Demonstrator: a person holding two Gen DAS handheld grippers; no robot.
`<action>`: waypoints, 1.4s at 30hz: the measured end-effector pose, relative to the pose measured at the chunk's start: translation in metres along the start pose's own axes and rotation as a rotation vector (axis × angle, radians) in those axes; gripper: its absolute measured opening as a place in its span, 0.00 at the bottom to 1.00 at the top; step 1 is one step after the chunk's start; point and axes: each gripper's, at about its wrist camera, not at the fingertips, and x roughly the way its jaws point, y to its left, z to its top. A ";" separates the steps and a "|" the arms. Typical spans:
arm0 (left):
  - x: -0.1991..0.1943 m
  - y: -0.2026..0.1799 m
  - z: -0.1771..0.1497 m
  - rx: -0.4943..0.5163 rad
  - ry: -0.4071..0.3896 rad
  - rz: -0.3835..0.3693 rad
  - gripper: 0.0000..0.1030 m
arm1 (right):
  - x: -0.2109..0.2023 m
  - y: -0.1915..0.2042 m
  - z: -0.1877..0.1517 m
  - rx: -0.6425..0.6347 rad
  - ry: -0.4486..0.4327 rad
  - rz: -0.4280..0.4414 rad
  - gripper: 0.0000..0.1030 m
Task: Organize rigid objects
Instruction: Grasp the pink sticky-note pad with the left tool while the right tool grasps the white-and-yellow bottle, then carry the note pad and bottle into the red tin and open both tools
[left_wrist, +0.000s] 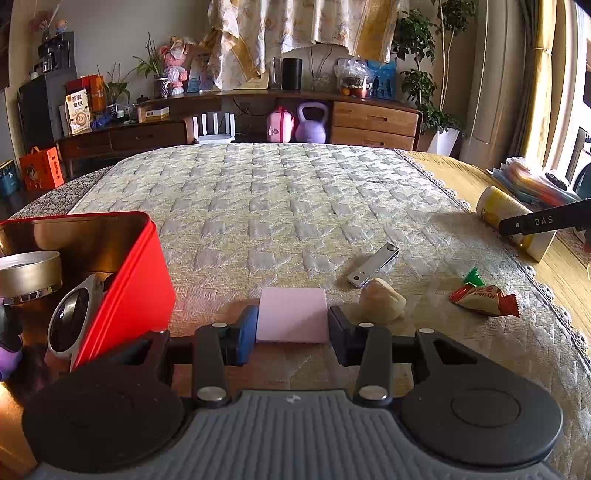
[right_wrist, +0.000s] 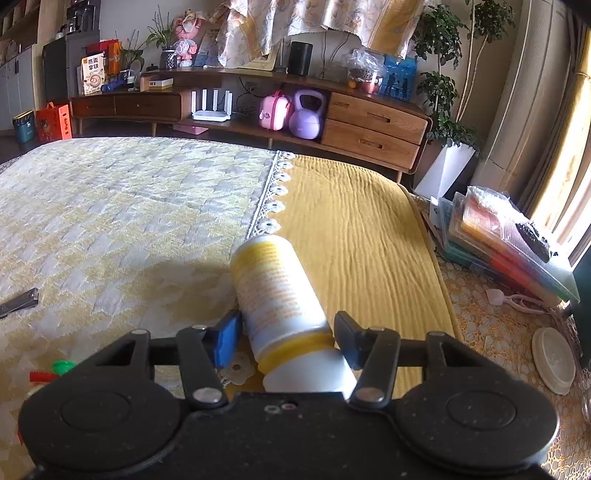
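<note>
My left gripper (left_wrist: 291, 328) is shut on a flat pink block (left_wrist: 291, 317) just above the patterned cloth, right of the open red tin box (left_wrist: 122, 273). The box holds a round metal tin (left_wrist: 29, 271) and a watch-like oval object (left_wrist: 72, 317). My right gripper (right_wrist: 288, 338) has its jaws around a white and yellow bottle (right_wrist: 275, 291) lying on its side at the cloth's lace edge; the left pad touches it, the right pad stands slightly off. The bottle also shows in the left wrist view (left_wrist: 511, 221).
A metal nail clipper (left_wrist: 373, 265), a beige stone-like lump (left_wrist: 382, 300) and a red wrapped candy (left_wrist: 484, 295) lie on the cloth (left_wrist: 277, 206). A stack of plastic folders (right_wrist: 502, 236) and a round white lid (right_wrist: 554, 360) lie at the right. A wooden sideboard (right_wrist: 373, 122) stands behind.
</note>
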 end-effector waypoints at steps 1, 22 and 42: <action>0.000 0.000 0.000 -0.001 0.003 -0.001 0.39 | -0.002 -0.001 0.000 0.021 0.005 0.001 0.46; -0.040 0.007 -0.011 -0.014 0.070 -0.048 0.39 | -0.122 0.058 -0.055 0.238 -0.036 0.083 0.45; -0.136 0.054 0.000 -0.075 0.027 -0.086 0.39 | -0.219 0.146 -0.059 0.257 -0.077 0.254 0.45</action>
